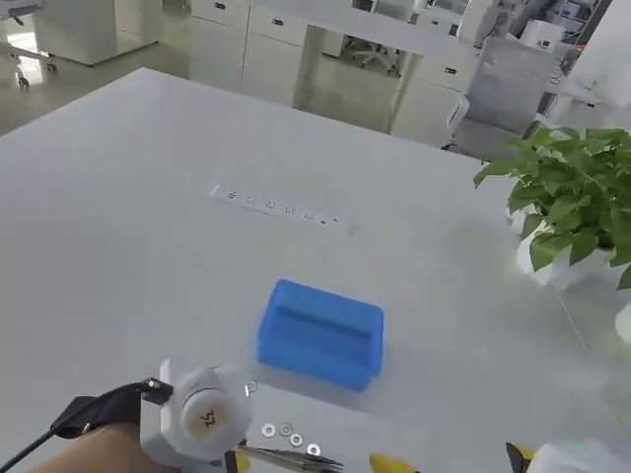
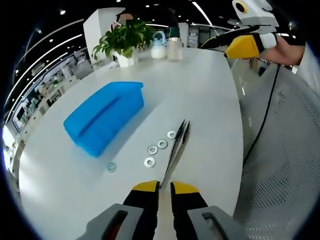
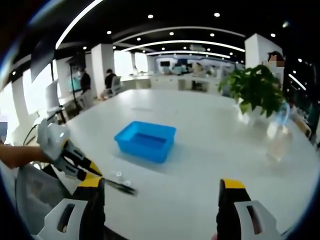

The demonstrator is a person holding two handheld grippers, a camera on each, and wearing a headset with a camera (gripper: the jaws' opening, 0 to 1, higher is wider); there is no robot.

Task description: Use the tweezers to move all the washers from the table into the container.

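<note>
Head view: blue container (image 1: 320, 335) sits mid-table (image 1: 118, 227). At its 7 o'clock the left gripper (image 1: 229, 455) is clenched on the tweezers (image 1: 291, 455), which lie low and point toward 3 o'clock. The washers (image 1: 286, 431) form a loose row btwn tweezers and container, w/ one more (image 1: 250, 388) apart, near the container's corner. At its 5 o'clock, on the frame's bottom edge, is the right gripper (image 1: 454, 459), jaws spread. A power strip (image 1: 276, 207) at 12 and a potted plant (image 1: 577, 197) at 2 are both well apart from the container.

Left gripper view: jaws nearly together, pinching the tweezers (image 2: 177, 147), tips toward 12–1 o'clock. Four washers (image 2: 152, 149) lie just beside the tweezers at their 9 o'clock. Cannot tell if the tips touch any. A fifth (image 2: 111, 167) lies further toward 9, near the container (image 2: 105, 115). Bare tabletop btwn washers and container. The right gripper (image 2: 240, 44) is at 1 o'clock, off the table, w/ a cable (image 2: 265, 110) hanging below it. The plant (image 2: 125, 37) and two bottles (image 2: 167, 48) stand at the far edge.

Right gripper view: jaws wide apart, gripping nothing. The container (image 3: 146, 140) is at centre, open top up. The left gripper (image 3: 90, 170) is at 8 o'clock w/ the tweezers (image 3: 120, 186), washers (image 3: 119, 175) just beside them. Plant (image 3: 257, 87) at 2, blurred bottle (image 3: 277, 140) at 3, people (image 3: 110, 80) far off at 10.
</note>
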